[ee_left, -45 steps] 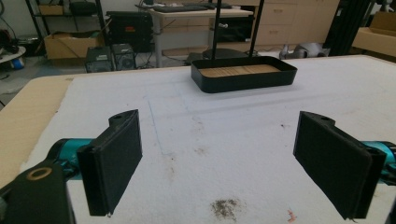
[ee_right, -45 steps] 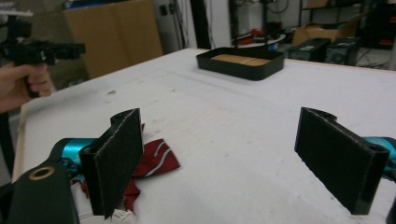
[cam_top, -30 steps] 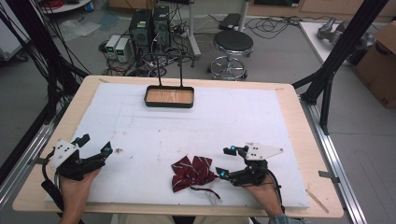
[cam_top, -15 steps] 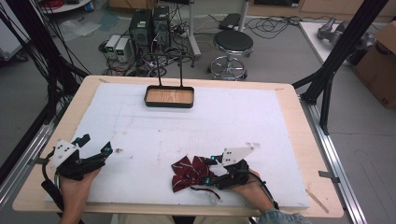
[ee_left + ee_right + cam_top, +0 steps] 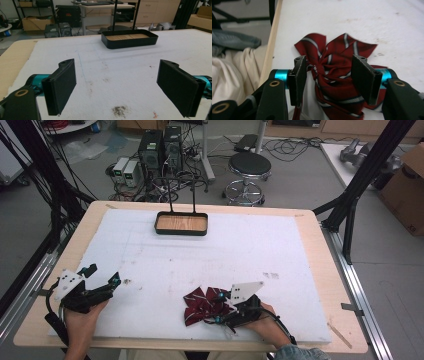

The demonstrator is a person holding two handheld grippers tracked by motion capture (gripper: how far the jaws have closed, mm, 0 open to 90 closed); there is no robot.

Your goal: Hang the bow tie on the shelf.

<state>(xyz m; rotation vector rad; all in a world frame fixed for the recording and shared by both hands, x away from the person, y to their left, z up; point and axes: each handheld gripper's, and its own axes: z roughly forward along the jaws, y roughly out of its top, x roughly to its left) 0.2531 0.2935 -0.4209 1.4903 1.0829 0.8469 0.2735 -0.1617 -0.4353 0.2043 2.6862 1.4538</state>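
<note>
While our left gripper rests at eight o'clock, jaws wide apart and empty, our right gripper straddles the striped red bow at six o'clock, jaws part open, nothing pinched. We should centre on the knot before squeezing.

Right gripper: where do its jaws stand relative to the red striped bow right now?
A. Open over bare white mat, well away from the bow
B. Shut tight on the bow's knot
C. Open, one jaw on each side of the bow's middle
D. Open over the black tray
C: in the right gripper view the right gripper has its jaws apart, with the red striped bow lying between them on the white mat, knot near the left jaw.
</note>
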